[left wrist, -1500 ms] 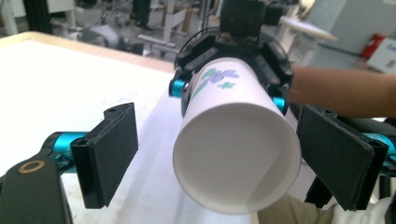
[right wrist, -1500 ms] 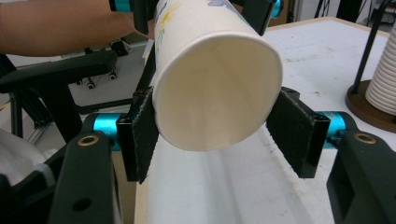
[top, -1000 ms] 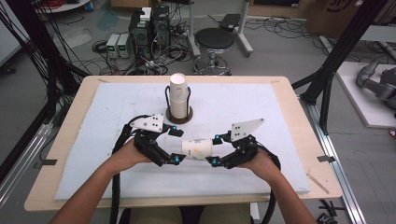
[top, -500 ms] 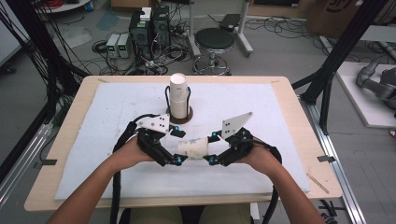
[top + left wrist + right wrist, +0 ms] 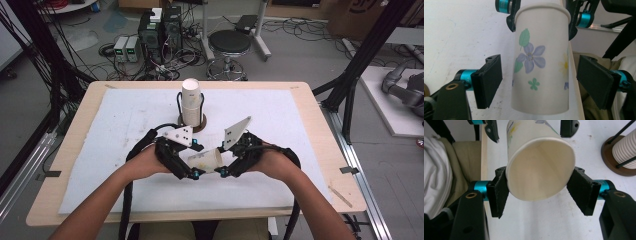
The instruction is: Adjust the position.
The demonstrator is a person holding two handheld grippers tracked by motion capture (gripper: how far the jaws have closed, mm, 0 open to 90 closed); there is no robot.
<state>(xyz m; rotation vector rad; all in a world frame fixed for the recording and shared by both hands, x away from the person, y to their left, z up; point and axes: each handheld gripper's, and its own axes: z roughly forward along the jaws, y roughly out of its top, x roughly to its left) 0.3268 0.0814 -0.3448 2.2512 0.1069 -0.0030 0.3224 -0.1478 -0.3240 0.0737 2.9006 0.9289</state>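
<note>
On the white mat [image 5: 125,150], near of the cup stack [image 5: 191,102], the right gripper [image 5: 540,192] clamps a flowered paper cup [image 5: 205,160] by its rim. The left gripper [image 5: 544,82], jaws just closing, straddles its base without touching.

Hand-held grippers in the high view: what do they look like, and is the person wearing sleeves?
Each hand-held gripper, left and right, is black with turquoise fittings, flat black pads, a grey three-cornered plate on top and a trailing black cable. No sleeves show on the forearms.
</note>
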